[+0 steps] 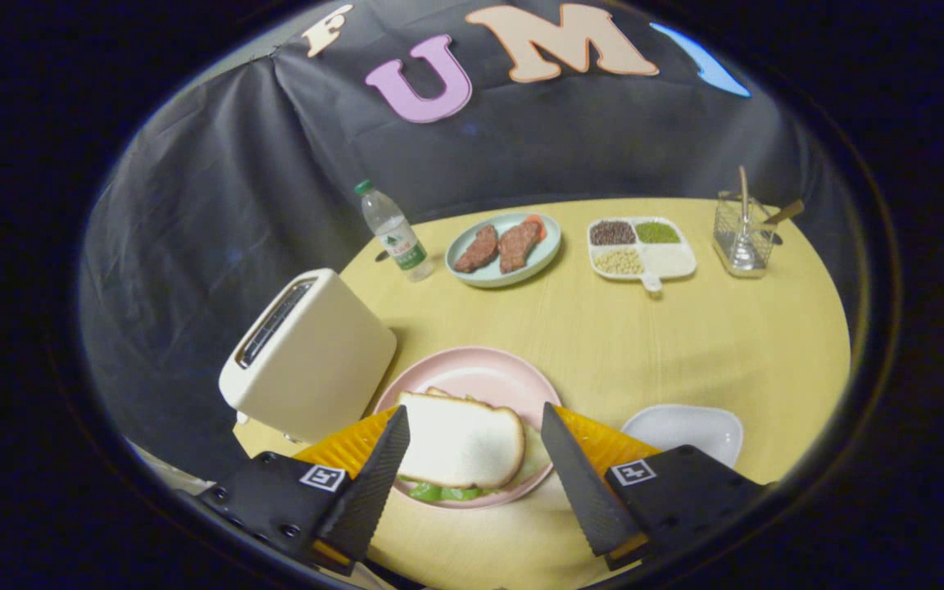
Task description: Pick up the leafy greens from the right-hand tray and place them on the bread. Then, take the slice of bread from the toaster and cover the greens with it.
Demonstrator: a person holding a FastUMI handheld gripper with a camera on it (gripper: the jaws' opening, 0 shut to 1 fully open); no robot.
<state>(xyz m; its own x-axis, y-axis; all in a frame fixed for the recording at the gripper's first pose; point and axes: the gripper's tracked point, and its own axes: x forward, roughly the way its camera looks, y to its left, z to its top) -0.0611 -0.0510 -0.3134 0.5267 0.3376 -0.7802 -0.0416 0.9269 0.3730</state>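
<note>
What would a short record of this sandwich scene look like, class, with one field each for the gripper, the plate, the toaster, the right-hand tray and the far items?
hand-held gripper: fingers open, either side of the sandwich, not pressing it
pink plate: holds top bread slice over leafy greens showing at the near edge
toaster: white, beside the plate
white tray: beyond one finger, no greens in it
far items: water bottle, plate of meat, divided dish, utensil holder

The gripper is built from two tapered, ridged fingers set on blocky mounts. Each mount is marked with a square tag and dotted with screws.
</note>
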